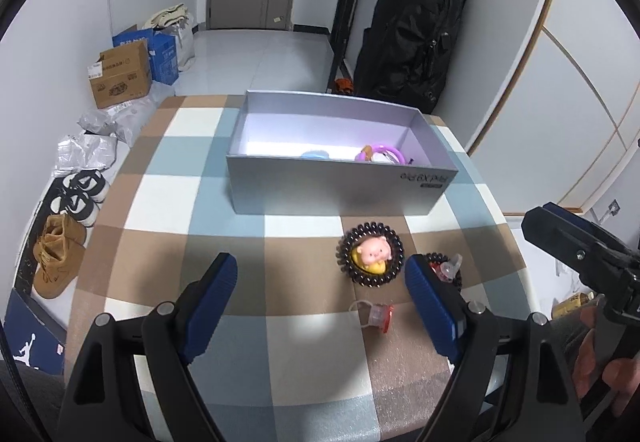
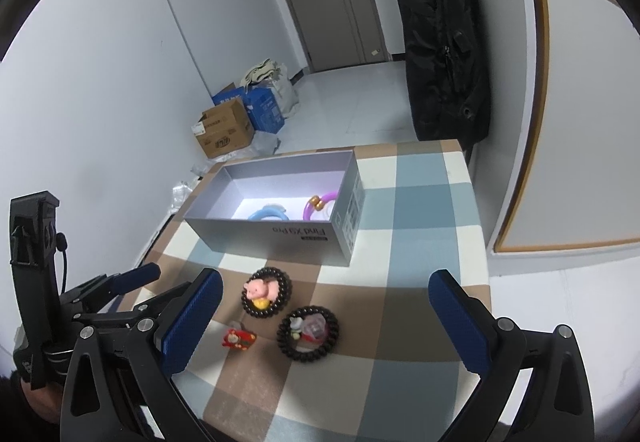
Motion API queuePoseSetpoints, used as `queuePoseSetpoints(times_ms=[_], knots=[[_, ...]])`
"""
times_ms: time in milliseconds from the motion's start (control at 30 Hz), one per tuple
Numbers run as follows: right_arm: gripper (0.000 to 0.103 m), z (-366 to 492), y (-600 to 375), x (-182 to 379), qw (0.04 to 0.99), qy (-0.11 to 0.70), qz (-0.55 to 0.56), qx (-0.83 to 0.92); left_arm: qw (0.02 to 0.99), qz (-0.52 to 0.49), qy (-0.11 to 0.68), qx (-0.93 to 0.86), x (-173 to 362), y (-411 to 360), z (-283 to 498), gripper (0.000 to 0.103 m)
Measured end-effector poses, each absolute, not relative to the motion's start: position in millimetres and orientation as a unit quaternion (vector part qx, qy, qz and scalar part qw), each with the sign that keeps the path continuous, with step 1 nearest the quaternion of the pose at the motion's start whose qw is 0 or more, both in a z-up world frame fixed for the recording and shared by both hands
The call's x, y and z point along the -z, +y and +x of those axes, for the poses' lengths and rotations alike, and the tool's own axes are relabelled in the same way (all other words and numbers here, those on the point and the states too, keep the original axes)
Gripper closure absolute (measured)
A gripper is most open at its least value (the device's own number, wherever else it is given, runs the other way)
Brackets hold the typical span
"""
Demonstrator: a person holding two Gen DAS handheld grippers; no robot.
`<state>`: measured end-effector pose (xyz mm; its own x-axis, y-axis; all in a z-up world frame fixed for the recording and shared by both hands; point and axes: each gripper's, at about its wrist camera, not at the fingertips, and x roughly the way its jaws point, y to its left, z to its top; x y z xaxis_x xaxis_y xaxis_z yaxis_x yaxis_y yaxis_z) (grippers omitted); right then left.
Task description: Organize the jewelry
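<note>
A grey open box (image 1: 340,181) stands on the checked tablecloth; it also shows in the right wrist view (image 2: 280,234). It holds a purple ring bracelet (image 1: 380,153) (image 2: 320,203) and a blue one (image 1: 316,154) (image 2: 268,211). In front lie a dark bead bracelet (image 1: 370,254) (image 2: 266,292) around a pink pig charm (image 1: 374,250), a second bead bracelet (image 2: 308,328) around small charms, and a red charm (image 1: 376,316) (image 2: 239,340). My left gripper (image 1: 320,294) is open above them, empty. My right gripper (image 2: 324,318) is open, empty.
The table's edges (image 1: 116,201) fall off to the floor at left and right. Shoes (image 1: 56,262), cardboard boxes (image 1: 120,75) and plastic bags lie on the floor at left. A black bag (image 1: 416,29) hangs behind the table.
</note>
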<state>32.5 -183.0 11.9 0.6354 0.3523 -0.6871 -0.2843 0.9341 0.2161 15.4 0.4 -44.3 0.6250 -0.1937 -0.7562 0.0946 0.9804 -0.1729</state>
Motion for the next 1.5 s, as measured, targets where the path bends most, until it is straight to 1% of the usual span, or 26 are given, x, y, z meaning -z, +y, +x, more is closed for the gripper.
queuePoseSetpoints(times_ms=[133, 633, 700, 733, 767, 933, 967, 1033, 1233, 1267, 1333, 1400, 1500], knots=[[0.000, 31.7, -185.7, -10.4, 0.904, 0.390, 0.038, -0.171, 0.901, -0.049, 0.422, 0.088, 45.5, -3.1, 11.1, 0.021], [0.000, 34.9, -198.9, -6.1, 0.901, 0.403, 0.058, -0.149, 0.872, -0.057, 0.473, 0.111, 65.7, -11.6, 13.3, 0.021], [0.000, 35.8, -200.2, -5.5, 0.900, 0.405, 0.062, -0.148, 0.869, -0.062, 0.478, 0.115, 67.9, -10.9, 14.3, 0.025], [0.000, 36.1, -200.7, -5.3, 0.900, 0.406, 0.064, -0.148, 0.867, -0.062, 0.481, 0.115, 68.8, -11.0, 14.3, 0.029], [0.000, 36.3, -200.9, -5.2, 0.899, 0.406, 0.065, -0.148, 0.867, -0.061, 0.482, 0.115, 69.4, -11.5, 14.1, 0.030], [0.000, 37.1, -201.9, -4.2, 0.897, 0.410, 0.067, -0.149, 0.864, -0.057, 0.485, 0.124, 70.8, -15.4, 12.6, 0.032], [0.000, 37.7, -202.1, -3.7, 0.897, 0.411, 0.067, -0.149, 0.864, -0.055, 0.485, 0.125, 70.7, -16.8, 12.7, 0.037], [0.000, 38.4, -203.5, -3.0, 0.895, 0.414, 0.070, -0.149, 0.864, -0.050, 0.485, 0.127, 70.8, -19.1, 12.4, 0.044], [0.000, 38.7, -207.6, -0.9, 0.893, 0.419, 0.078, -0.147, 0.863, -0.049, 0.484, 0.133, 70.6, -22.0, 11.9, 0.045], [0.000, 38.8, -208.1, -0.7, 0.893, 0.419, 0.078, -0.147, 0.862, -0.052, 0.486, 0.136, 71.4, -21.0, 12.5, 0.051], [0.000, 39.0, -208.5, -0.5, 0.893, 0.419, 0.079, -0.145, 0.857, -0.057, 0.493, 0.141, 73.2, -20.6, 14.5, 0.060], [0.000, 39.2, -209.7, -0.1, 0.892, 0.420, 0.082, -0.144, 0.858, -0.051, 0.490, 0.143, 72.5, -20.6, 14.3, 0.062], [0.000, 39.5, -210.7, 0.2, 0.892, 0.420, 0.084, -0.143, 0.858, -0.044, 0.490, 0.147, 72.6, -21.1, 13.9, 0.068]])
